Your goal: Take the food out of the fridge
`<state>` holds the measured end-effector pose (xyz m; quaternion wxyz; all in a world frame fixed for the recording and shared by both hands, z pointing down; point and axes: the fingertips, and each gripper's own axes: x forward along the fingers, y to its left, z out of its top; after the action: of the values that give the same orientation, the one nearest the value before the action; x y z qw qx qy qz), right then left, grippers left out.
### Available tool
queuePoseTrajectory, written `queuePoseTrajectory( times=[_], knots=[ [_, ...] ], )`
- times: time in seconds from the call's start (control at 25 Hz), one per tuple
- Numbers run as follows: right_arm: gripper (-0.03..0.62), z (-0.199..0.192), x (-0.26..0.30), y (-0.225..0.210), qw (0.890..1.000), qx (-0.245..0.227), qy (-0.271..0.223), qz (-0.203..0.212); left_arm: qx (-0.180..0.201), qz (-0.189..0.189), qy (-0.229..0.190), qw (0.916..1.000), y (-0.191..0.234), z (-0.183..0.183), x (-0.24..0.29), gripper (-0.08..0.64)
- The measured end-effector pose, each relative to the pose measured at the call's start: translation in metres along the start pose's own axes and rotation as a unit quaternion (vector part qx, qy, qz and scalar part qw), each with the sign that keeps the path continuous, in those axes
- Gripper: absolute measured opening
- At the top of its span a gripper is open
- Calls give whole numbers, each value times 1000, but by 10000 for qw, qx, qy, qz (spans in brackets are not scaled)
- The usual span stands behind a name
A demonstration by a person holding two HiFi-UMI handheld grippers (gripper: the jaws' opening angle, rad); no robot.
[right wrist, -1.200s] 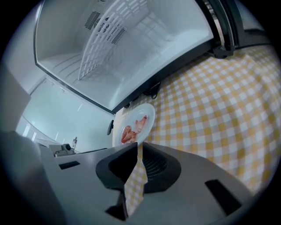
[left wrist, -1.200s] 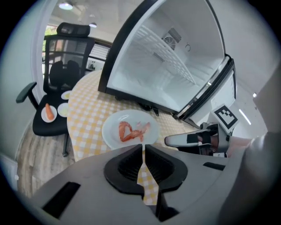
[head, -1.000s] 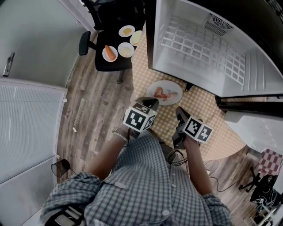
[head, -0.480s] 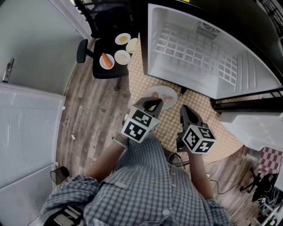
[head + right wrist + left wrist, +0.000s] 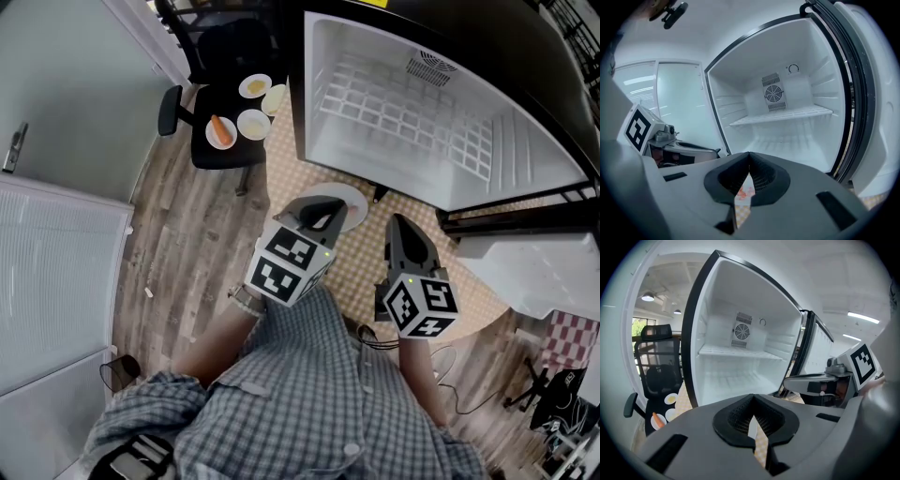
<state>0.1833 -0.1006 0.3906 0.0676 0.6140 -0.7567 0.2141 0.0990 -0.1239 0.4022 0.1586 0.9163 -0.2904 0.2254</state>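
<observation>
The fridge [image 5: 422,112] stands open at the upper right, its white inside and wire shelf [image 5: 412,117] bare. On the checked mat [image 5: 361,258] in front of it lies a white plate [image 5: 352,200], mostly hidden behind my left gripper [image 5: 315,216]. Its red food shows through the right gripper view's jaw gap [image 5: 742,190]. My right gripper [image 5: 401,232] hovers beside the left, to the plate's right. Both are raised above the floor, shut and holding nothing. In both gripper views the jaws meet with nothing between them, facing the bare fridge [image 5: 740,352] [image 5: 787,112].
A black office chair [image 5: 199,150] at the upper left carries several plates, one with a carrot [image 5: 219,130]. A white door [image 5: 56,272] fills the left side. A small black cup [image 5: 112,371] and a cable [image 5: 450,370] lie on the wooden floor.
Both grippers have risen away from the plate on the mat and rolled. The left one now covers most of the plate.
</observation>
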Motion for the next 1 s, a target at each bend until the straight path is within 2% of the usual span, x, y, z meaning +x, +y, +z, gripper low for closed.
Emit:
queuePoseTrajectory(
  times=[0.32, 0.56, 1.0],
  knots=[
    [9, 19, -2, 7, 9996, -49, -229, 130, 172, -29, -266, 9995, -10, 18, -8, 6],
    [9, 29, -3, 13, 9990, -257, -312, 196, 79, -137, -275, 9995, -13, 16, -6, 6],
    [9, 28, -1, 15, 9991, -199, -276, 234, 17, -164, -269, 9995, -10, 15, -7, 6]
  ],
)
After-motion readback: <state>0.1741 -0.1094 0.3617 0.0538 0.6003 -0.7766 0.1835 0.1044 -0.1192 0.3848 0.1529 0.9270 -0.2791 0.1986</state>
